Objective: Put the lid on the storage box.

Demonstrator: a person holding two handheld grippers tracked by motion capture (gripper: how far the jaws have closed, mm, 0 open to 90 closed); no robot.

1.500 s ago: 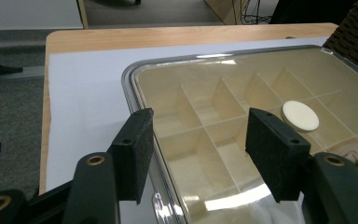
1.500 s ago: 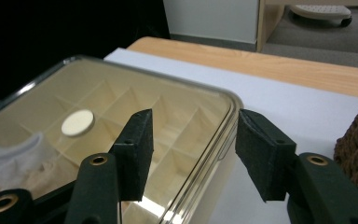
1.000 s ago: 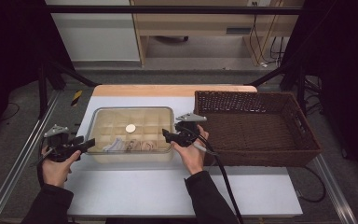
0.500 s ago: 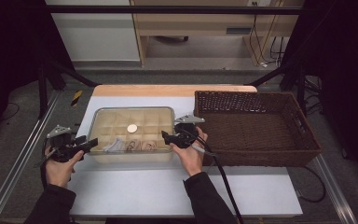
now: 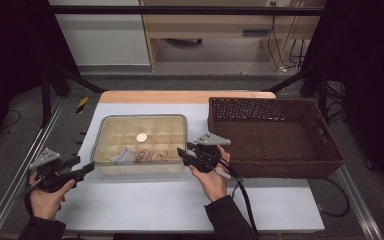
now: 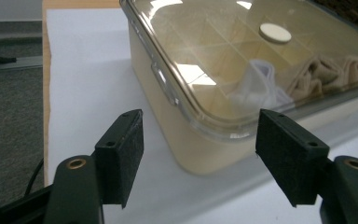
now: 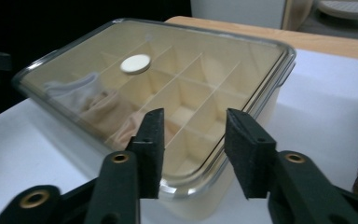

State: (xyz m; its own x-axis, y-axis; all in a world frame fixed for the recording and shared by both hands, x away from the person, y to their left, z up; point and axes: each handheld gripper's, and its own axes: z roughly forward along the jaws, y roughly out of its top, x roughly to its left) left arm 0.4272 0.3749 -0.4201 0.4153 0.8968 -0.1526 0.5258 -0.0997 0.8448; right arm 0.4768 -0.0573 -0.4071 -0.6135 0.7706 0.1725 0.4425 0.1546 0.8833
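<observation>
A cream divider box (image 5: pixel 105 167) with a clear lid (image 5: pixel 165 125) lies mid-table; a white disc (image 5: pixel 141 137) sits on the lid. White and beige folded cloths (image 5: pixel 140 156) fill its front compartments. My left gripper (image 5: pixel 89 168) is open at the box's front left corner, with the corner (image 6: pixel 200 154) just ahead between its jaws and no contact. At the front right corner my right gripper (image 5: pixel 180 152) is also open. Its jaws straddle the lid's edge (image 7: pixel 193 179) there, and I cannot tell whether they touch it. The cloths (image 7: pixel 107 112) show through the lid.
A dark brown wicker basket (image 5: pixel 325 160) stands right of the box, close to my right hand. White table surface (image 5: pixel 170 205) stretches in front of the box. A metal rail (image 5: pixel 10 200) runs along the table's left side.
My left gripper has dropped back toward the table's near edge and a little left. The right gripper shifted only slightly nearer. The box has not moved.
</observation>
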